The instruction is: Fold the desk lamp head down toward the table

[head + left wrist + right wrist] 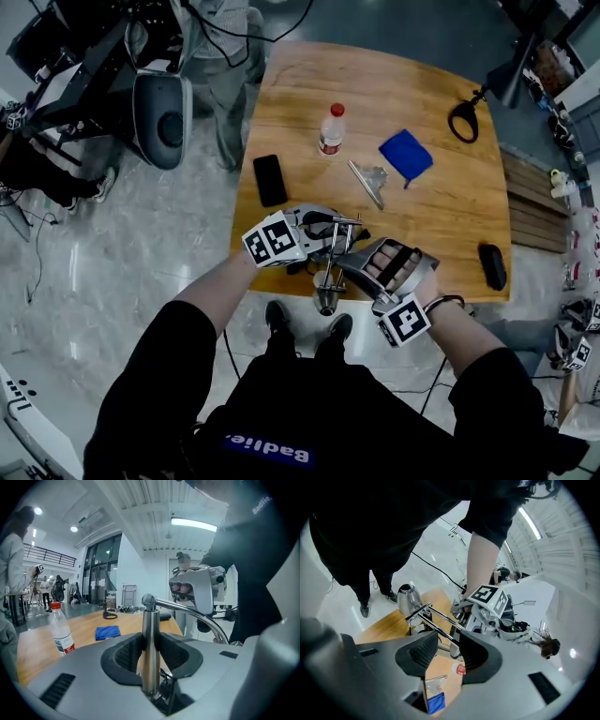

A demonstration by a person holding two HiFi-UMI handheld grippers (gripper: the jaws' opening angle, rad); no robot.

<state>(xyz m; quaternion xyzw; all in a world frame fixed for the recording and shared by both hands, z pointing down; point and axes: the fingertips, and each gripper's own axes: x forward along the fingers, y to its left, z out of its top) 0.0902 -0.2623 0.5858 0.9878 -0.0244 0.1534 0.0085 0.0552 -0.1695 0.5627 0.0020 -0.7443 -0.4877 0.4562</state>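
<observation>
1. Left gripper (149, 662) is clamped on the post (150, 620), upright between its pads. Right gripper (449, 652) gapes, with the arm (438, 623) just ahead, unpinched.
2. Risk: the slick steel post may slip, or a hard push may tip the lamp (336, 251).
3. Beyond the arm sits the head (407, 599), a shiny chrome bell on thin twin rods.

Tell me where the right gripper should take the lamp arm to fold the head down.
I'd grip the twin rods near the lamp head, from above, jaws spanning both: thin, parallel, most leverage there. The left gripper clamps the upright post.
</observation>
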